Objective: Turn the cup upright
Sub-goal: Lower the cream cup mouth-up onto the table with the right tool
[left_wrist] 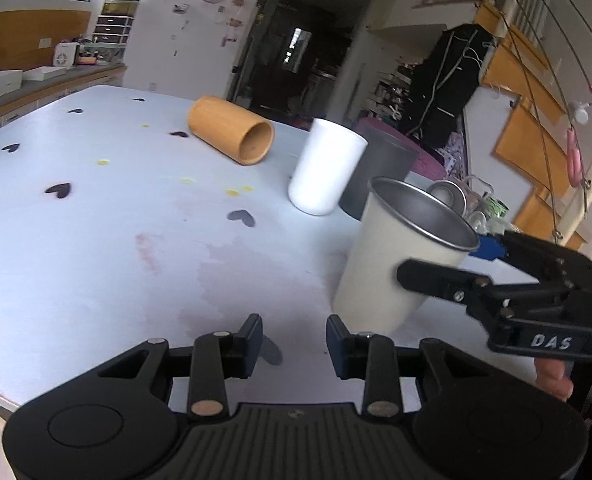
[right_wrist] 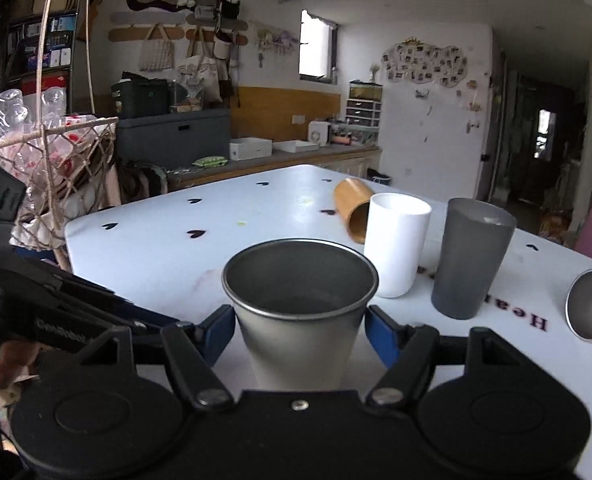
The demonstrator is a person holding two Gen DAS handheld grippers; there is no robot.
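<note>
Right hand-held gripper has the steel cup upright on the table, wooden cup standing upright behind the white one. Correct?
Not quite. The wooden cup lies on its side, open end visible in both wrist views. The rest holds: the right hand-held gripper brackets the steel cup, upright, and the white cup stands ahead.

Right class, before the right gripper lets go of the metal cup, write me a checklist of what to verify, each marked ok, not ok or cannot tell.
1. Metal cup mouth up: ok.
2. Cup base flat on the table: cannot tell.
3. Right gripper jaws on both sides of the cup: ok.
4. Left gripper open, holding nothing: ok.
5. White cup and grey cup apart from the metal cup: ok.
6. Wooden cup upright: not ok, on its side.
</note>
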